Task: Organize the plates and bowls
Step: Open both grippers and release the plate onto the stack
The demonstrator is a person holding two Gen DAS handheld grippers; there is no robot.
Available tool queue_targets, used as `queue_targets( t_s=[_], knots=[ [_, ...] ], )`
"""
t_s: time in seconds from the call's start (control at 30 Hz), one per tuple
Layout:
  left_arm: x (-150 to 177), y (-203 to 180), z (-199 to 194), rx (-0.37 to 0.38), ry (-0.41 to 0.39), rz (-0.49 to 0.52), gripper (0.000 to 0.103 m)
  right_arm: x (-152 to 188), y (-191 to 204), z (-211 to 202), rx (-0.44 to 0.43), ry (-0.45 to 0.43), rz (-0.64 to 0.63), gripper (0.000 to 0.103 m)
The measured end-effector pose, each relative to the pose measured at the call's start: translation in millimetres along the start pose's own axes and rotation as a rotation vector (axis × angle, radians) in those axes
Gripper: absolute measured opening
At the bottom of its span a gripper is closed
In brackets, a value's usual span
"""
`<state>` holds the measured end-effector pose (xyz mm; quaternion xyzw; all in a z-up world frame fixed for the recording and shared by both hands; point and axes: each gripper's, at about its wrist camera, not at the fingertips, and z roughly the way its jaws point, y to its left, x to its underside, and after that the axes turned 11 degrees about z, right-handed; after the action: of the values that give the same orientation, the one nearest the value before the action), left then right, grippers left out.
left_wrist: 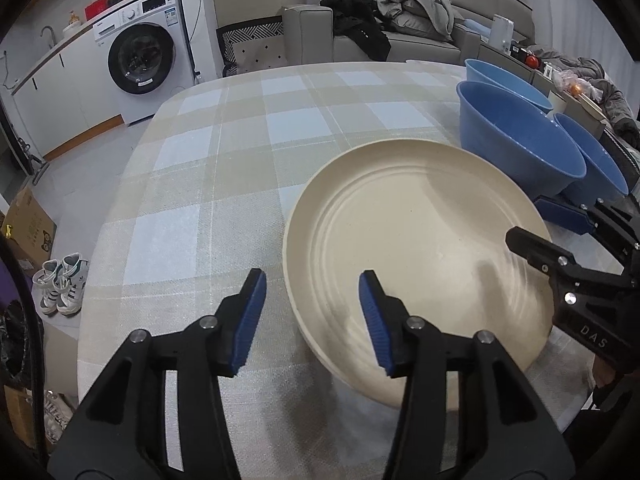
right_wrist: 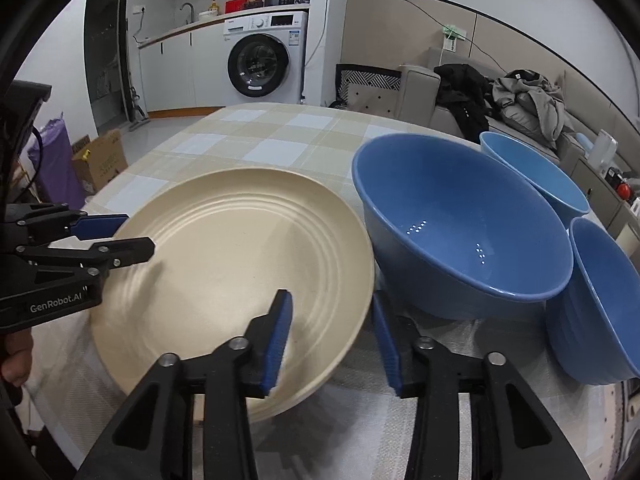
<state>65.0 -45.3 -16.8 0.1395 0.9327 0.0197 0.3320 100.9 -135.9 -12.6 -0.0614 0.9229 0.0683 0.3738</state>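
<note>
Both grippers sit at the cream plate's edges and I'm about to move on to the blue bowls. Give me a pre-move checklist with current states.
1. Left gripper released: ok, jaws open astride the rim of the round cream ribbed plate, pads not pressing.
2. Right gripper released: ok, jaws open astride the opposite rim.
3. Plate settled on the checked tablecloth: cannot tell; its near edge looks blurred and may be raised.
4. Plate clear of the large blue plastic bowl: cannot tell; their rims look very close.
5. Bowls stacked: not ok; the large bowl, a farther blue bowl and a nearer blue bowl sit separately.
6. Free tablecloth for stacking: ok, beyond the plate.
</note>
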Motion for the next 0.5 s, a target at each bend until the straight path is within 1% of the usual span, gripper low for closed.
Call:
queue_targets(
  t_s=[0.07,0.13,0.17,0.2,0.23,0.27,0.37,0.43,0.47,0.5],
  knots=[
    [-2,3,-6,0.008,-0.017,-0.009,0.056,-2,1,-5,-0.008,-0.011,-0.003,0.052],
    [-3,6,-13,0.02,-0.033,-0.016,0.062,-3,2,-10,-0.029,-0.011,0.001,0.06],
    [-3,7,-17,0.025,-0.043,-0.02,0.067,-4,2,-11,-0.041,-0.01,0.004,0.069],
    [-4,9,-21,0.03,-0.056,-0.022,0.071,-4,1,-13,-0.058,-0.011,0.01,0.075],
    [-4,10,-25,0.032,-0.067,-0.022,0.073,-5,1,-15,-0.072,-0.012,0.017,0.077],
    [-5,11,-30,0.033,-0.079,-0.025,0.08,-5,1,-18,-0.084,-0.012,0.023,0.081],
    [-6,13,-43,0.024,-0.097,-0.034,0.084,-7,1,-24,-0.092,-0.016,0.034,0.089],
    [-6,15,-49,0.032,-0.104,-0.046,0.087,-8,1,-30,-0.094,-0.03,0.042,0.095],
    [-6,16,-52,0.041,-0.108,-0.053,0.091,-9,0,-33,-0.101,-0.035,0.047,0.1],
    [-6,17,-55,0.047,-0.113,-0.06,0.099,-10,-1,-36,-0.105,-0.039,0.05,0.101]
  ],
)
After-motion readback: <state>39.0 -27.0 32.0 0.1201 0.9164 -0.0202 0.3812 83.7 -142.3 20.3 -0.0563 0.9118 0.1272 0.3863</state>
